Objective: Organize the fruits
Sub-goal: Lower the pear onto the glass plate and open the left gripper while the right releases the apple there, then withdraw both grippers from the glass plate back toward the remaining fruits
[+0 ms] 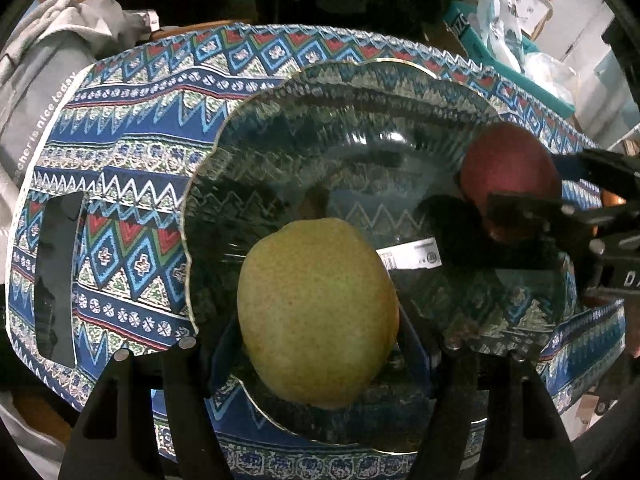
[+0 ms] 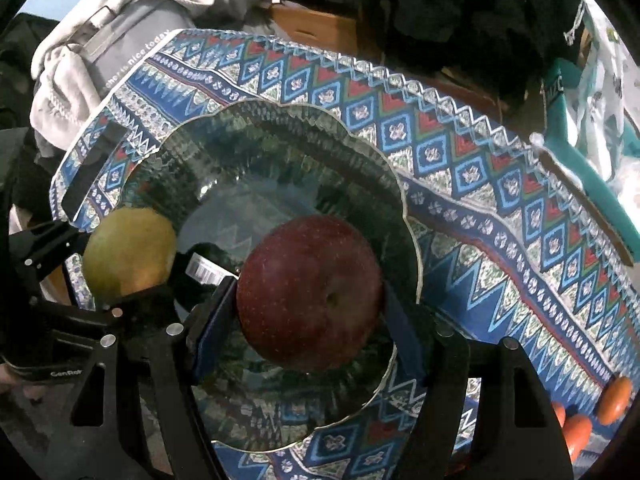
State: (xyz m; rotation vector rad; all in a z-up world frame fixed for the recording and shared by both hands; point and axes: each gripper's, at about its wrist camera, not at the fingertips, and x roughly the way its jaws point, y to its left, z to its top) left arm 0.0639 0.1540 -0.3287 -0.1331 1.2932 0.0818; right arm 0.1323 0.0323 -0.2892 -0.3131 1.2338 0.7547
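A clear glass bowl (image 1: 348,80) with a scalloped rim stands on a patterned blue tray (image 1: 132,184). My left gripper (image 1: 320,336) is shut on a yellow-green pear (image 1: 316,312) just above the bowl's near side. My right gripper (image 2: 310,308) is shut on a dark red apple (image 2: 308,292) over the bowl (image 2: 280,120). In the left wrist view the apple (image 1: 508,160) and the right gripper (image 1: 520,208) show at the bowl's right side. The right wrist view shows the pear (image 2: 128,252) in the left gripper (image 2: 132,284) at the left.
A white barcode label (image 1: 412,256) lies under the bowl's glass bottom. Grey clothing (image 1: 44,92) is heaped beyond the tray's left end. A teal box (image 2: 588,184) sits to the right. Orange fruits (image 2: 614,398) lie off the tray's near right corner.
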